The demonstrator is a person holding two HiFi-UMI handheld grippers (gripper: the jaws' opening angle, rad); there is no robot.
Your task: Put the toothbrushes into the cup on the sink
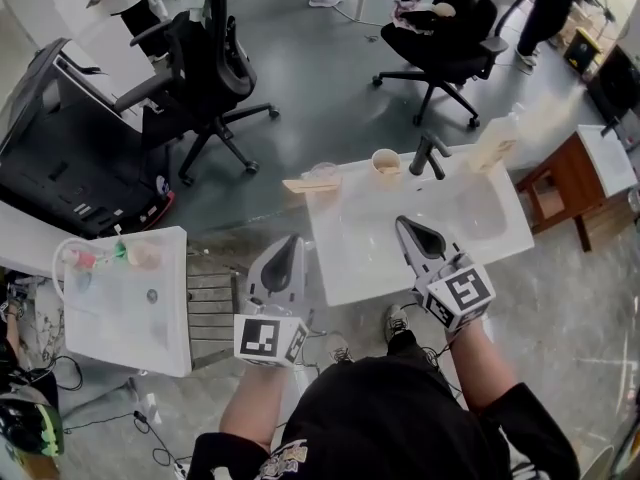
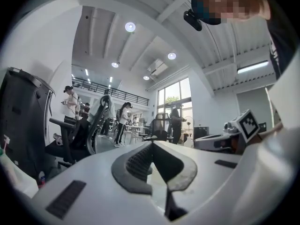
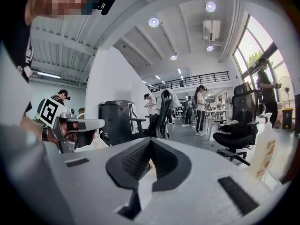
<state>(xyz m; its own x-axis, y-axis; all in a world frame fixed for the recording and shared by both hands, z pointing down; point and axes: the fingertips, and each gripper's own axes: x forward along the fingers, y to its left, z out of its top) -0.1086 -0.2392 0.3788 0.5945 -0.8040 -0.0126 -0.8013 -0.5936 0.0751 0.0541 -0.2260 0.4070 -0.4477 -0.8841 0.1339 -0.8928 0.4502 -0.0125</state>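
Person stands at white sink [image 1: 380,258], a gripper in each hand. Left gripper [image 1: 291,240] closed, pads meeting, nothing between them; held level just off the sink's near left edge. Right gripper [image 1: 405,226] likewise closed and empty, hanging over the sink's front part and pointing toward the faucet [image 1: 430,155]. Cup [image 1: 385,161] upright on the back rim, just left of the faucet, mouth up and unobstructed, so it is ready to receive. No toothbrush visible in the cup or in either gripper. A tan strip [image 1: 300,184] lies at the back left corner beside a clear container [image 1: 322,172]; possibly a toothbrush, too small to tell. Judgement: neither gripper has picked anything up, so loading has yet to start; jaws must part before any grasp.
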